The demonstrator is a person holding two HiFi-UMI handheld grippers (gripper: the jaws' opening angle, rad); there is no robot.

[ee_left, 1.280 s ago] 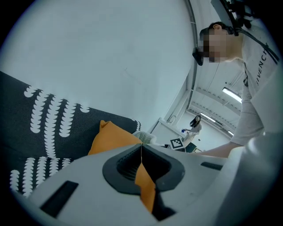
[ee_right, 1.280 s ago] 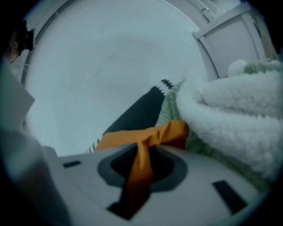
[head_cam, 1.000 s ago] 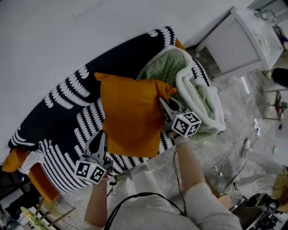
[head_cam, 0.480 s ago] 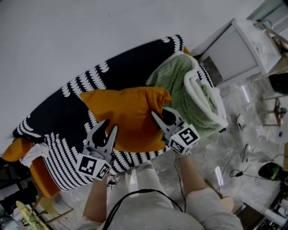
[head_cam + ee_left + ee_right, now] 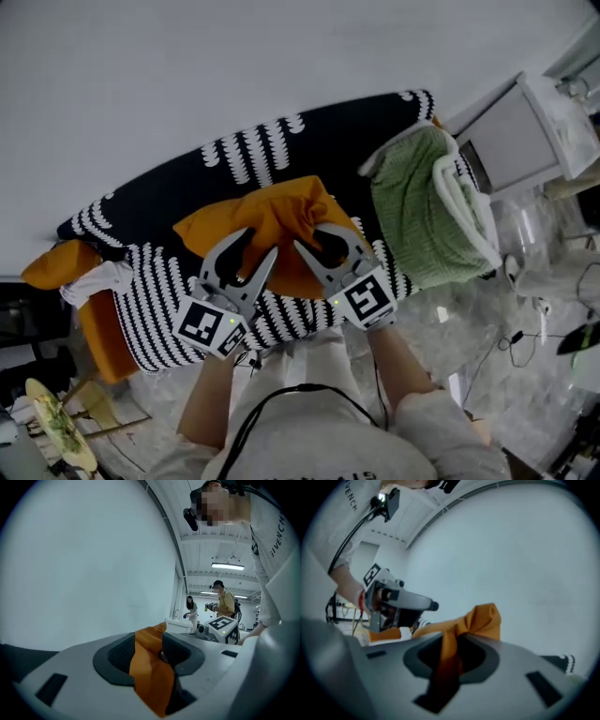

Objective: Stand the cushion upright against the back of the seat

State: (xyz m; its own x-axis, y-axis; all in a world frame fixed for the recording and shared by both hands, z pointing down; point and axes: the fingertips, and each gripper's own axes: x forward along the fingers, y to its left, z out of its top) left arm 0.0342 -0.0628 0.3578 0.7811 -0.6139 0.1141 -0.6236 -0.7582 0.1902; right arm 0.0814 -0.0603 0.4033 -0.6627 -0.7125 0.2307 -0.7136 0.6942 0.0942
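Head view: the right gripper clamps the orange cushion over the black-and-white seat; the left gripper, jaws just opened wide, straddles its fabric. A white wall stands behind.

Left fingers opening round cushion — right fingers clamped.

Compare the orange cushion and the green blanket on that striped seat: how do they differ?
The orange cushion is plain, smooth fabric; the green blanket is textured with a white edge. The cushion is bunched up over the middle of the black-and-white seat; the blanket drapes over its right end. Both are soft fabric things.
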